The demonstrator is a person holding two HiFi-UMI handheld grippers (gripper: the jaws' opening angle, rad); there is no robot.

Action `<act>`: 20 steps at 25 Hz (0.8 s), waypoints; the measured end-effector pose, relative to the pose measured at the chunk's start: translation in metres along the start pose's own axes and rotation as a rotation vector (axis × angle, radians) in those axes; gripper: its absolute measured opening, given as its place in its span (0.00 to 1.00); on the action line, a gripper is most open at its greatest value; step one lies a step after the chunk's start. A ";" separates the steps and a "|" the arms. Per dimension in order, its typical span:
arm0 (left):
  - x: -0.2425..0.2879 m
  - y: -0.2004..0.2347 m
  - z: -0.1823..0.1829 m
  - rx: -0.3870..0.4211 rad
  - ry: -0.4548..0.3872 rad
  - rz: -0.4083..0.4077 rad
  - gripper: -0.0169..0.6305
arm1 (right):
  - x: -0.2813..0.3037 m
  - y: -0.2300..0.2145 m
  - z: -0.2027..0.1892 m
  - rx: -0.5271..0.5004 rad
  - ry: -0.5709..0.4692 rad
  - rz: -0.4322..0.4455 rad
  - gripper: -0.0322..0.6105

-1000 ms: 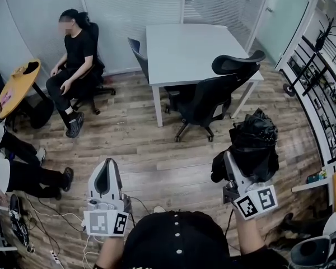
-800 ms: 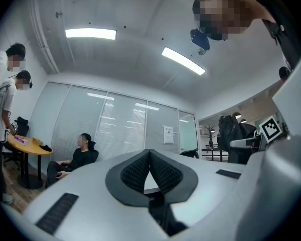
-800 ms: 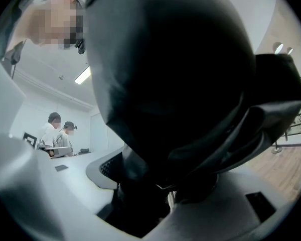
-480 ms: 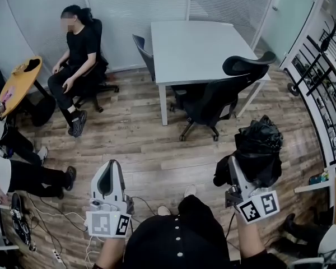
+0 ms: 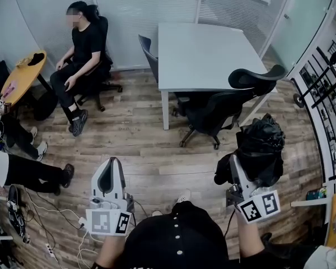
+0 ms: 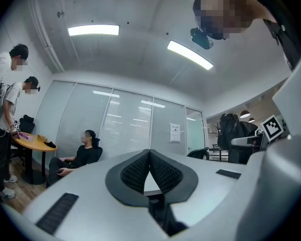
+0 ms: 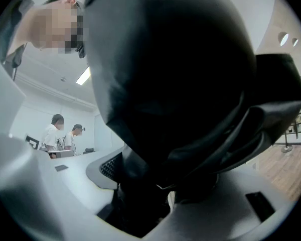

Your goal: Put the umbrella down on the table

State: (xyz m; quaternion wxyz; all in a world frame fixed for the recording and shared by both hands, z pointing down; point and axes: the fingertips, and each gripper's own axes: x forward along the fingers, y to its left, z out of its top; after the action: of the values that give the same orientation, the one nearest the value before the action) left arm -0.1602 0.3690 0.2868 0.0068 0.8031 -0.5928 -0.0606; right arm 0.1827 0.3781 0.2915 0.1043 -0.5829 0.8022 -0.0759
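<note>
We've got right gripper (image 5: 233, 170) clamped on umbrella (image 5: 261, 149) lower right, left gripper (image 5: 112, 164) closed empty, table (image 5: 207, 55) top centre.

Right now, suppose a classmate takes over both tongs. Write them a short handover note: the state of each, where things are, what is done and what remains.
Left tongs: shut, nothing between them.
Right tongs: closed on the folded black umbrella, which is held up off the floor.
Table: white, across the room ahead, with a black chair at its near side.
Done: the umbrella is gripped.
Left: carry it to the table, probably past the chair, lay it on the top and open the right tongs.
</note>
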 end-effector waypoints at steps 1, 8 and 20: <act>0.003 -0.002 -0.001 0.000 -0.004 0.003 0.05 | 0.003 -0.003 0.000 -0.004 -0.001 0.006 0.50; 0.013 -0.011 -0.015 0.018 -0.023 0.024 0.05 | 0.014 -0.019 -0.003 -0.012 -0.035 0.050 0.50; 0.071 -0.031 -0.007 0.031 -0.034 0.091 0.05 | 0.072 -0.064 0.014 0.002 -0.023 0.132 0.50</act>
State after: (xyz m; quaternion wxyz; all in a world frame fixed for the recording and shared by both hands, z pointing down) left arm -0.1092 0.3107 0.2852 -0.0127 0.7740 -0.6297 -0.0647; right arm 0.2233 0.2902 0.2876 0.1189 -0.5296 0.8375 -0.0633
